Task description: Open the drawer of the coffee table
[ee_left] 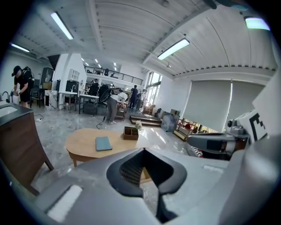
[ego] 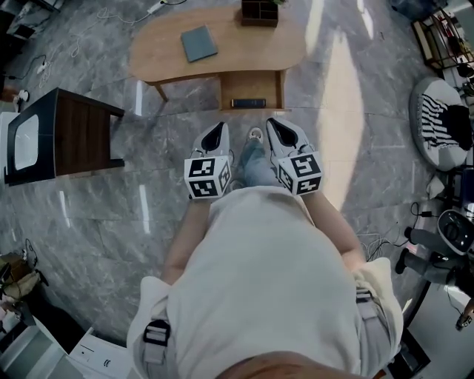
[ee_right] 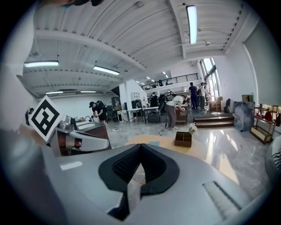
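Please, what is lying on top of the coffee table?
A blue-grey book lies flat on the coffee table, and a dark brown box with compartments stands at its far edge. What is inside the box cannot be seen past its walls.

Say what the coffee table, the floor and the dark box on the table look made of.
Coffee table: light wood or wood-look laminate, matt; pale even tone.
Floor: polished grey stone or marble-look tile; veining and bright light streaks.
Dark box: probably dark-stained wood, with dividers; too small to be sure.
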{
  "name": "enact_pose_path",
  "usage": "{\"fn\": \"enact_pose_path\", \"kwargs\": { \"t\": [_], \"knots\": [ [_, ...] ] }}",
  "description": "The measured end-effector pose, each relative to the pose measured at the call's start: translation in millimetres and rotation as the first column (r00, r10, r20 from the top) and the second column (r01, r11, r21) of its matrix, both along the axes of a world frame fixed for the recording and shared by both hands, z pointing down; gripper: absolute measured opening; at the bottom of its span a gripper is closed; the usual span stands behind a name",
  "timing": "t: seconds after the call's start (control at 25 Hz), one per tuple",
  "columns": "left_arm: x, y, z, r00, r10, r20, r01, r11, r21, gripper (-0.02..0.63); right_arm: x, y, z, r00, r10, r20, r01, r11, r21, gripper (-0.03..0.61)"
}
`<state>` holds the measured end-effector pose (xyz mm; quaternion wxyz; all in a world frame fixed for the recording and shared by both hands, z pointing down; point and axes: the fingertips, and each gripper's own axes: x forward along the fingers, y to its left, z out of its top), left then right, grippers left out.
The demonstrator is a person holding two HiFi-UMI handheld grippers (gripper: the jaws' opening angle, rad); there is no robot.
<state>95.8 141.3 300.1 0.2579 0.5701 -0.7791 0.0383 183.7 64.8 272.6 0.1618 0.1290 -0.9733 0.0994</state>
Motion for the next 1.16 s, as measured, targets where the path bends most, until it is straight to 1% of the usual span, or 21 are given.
{"fn": "enact_pose_path", "kwargs": {
  "t": [0.16, 0.28, 0.6, 0.92, 1.16],
  "knots": [
    [5.0, 10.9, 1.7, 1.0, 0.016, -0.005, -0.015, 1.0, 0.01, 0.0, 1.5, 7.6, 0.7, 1.0, 0.012, 0.008, -0.012, 1.0, -0.005, -0.002],
    [8.9, 16.0, 0.5, 1.0, 0.027, -0.012, -0.027, 0.999, 0.018, 0.0, 4.4, 9.5, 1.6, 0.999, 0.032, -0.002, -0.032, 0.999, 0.009, -0.002],
    [8.0, 17.4, -6.0, 1.0, 0.015, -0.023, -0.014, 0.999, 0.029, 0.0, 7.7, 5.4, 1.8, 0.999, 0.05, 0.018, -0.05, 0.999, -0.01, -0.002],
    [4.4, 17.6, -5.5, 0.999, 0.006, -0.04, -0.004, 0.999, 0.038, 0.0, 5.4, 6.3, 0.1, 0.999, 0.039, 0.014, -0.039, 0.999, 0.0, -0.002],
    [-1.6, 14.4, -7.1, 0.999, -0.011, -0.051, 0.014, 0.998, 0.057, 0.0, 1.1, 5.8, 2.8, 0.999, 0.025, 0.02, -0.025, 1.0, -0.013, -0.002]
  ]
}}
